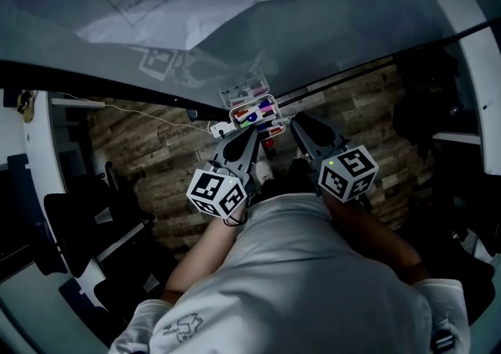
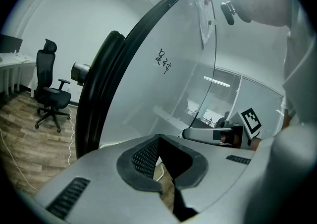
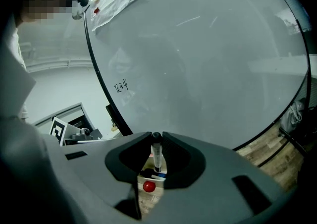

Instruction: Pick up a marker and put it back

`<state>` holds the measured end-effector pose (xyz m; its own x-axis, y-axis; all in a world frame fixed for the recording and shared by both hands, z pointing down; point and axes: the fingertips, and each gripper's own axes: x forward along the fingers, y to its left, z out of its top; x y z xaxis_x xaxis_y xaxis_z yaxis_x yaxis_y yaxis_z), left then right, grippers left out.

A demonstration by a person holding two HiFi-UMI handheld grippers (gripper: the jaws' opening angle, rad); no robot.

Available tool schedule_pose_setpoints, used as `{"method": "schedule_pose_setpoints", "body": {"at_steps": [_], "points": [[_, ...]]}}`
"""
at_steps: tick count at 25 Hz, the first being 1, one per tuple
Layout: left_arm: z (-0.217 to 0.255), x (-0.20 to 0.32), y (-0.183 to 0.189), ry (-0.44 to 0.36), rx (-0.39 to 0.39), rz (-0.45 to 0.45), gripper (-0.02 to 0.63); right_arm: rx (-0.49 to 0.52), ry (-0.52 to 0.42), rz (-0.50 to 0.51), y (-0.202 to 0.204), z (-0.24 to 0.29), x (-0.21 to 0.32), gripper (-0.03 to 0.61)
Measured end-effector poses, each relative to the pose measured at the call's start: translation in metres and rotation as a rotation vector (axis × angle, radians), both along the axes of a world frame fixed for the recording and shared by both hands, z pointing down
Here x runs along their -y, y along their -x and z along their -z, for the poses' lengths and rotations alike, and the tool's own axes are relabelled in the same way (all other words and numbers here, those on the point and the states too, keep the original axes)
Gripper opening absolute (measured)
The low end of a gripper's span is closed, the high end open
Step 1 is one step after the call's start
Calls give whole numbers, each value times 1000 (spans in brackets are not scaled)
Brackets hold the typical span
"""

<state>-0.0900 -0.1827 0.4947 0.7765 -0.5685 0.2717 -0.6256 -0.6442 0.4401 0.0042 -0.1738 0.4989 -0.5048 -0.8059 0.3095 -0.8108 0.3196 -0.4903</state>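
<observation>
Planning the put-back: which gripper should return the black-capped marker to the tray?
Right: the right gripper is shut on the black-capped marker, directly over the clear plastic marker tray; the left gripper is shut, empty.

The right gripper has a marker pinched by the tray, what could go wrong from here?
1. The right hand-held gripper pinches the marker only near its cap, so it may pivot or slip.
2. The tray already holds other markers; lowering this one could jam or nudge them.
3. The left hand-held gripper, shut and empty, sits close and might bump it.
</observation>
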Motion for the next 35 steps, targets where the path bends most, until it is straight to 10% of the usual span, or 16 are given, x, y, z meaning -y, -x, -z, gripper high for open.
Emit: {"method": "schedule_pose_setpoints", "body": {"at_steps": [35], "points": [[-30,11,-5,62,42,-5,5,2,56,31,10,-35,10,75]]}}
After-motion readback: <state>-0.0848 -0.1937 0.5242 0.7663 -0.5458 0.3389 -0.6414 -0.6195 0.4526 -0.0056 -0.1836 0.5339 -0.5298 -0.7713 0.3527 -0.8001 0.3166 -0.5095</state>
